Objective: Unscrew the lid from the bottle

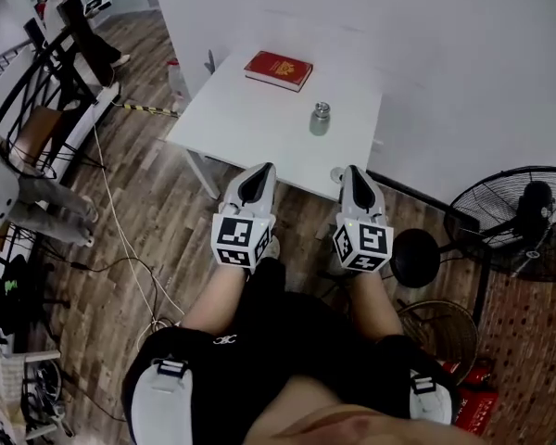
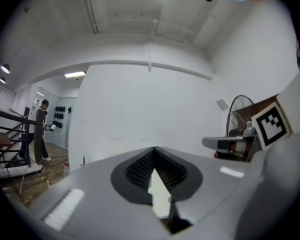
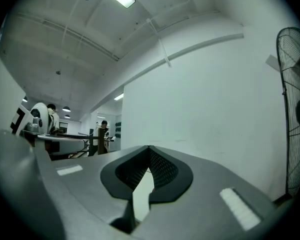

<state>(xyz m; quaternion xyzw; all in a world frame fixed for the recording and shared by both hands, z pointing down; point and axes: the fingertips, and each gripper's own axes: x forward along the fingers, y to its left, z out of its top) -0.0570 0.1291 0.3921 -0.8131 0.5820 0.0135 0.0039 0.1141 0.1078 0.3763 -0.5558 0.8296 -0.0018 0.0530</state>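
Note:
A small clear bottle with a silver lid (image 1: pixel 321 118) stands on the white table (image 1: pixel 259 119), toward its right side. My left gripper (image 1: pixel 258 176) and right gripper (image 1: pixel 354 178) hover side by side at the table's near edge, short of the bottle. Both are shut with nothing between the jaws. In the left gripper view the left gripper (image 2: pixel 154 151) points level at a white wall, its tips together. The right gripper (image 3: pixel 149 149) in its own view also points level at the wall. Neither gripper view shows the bottle.
A red book (image 1: pixel 278 69) lies at the table's far side. A black floor fan (image 1: pixel 524 221) stands to the right, with a round black stool (image 1: pixel 415 257) near it. Cables run over the wooden floor at left, where a person (image 1: pixel 79 26) stands beside a railing.

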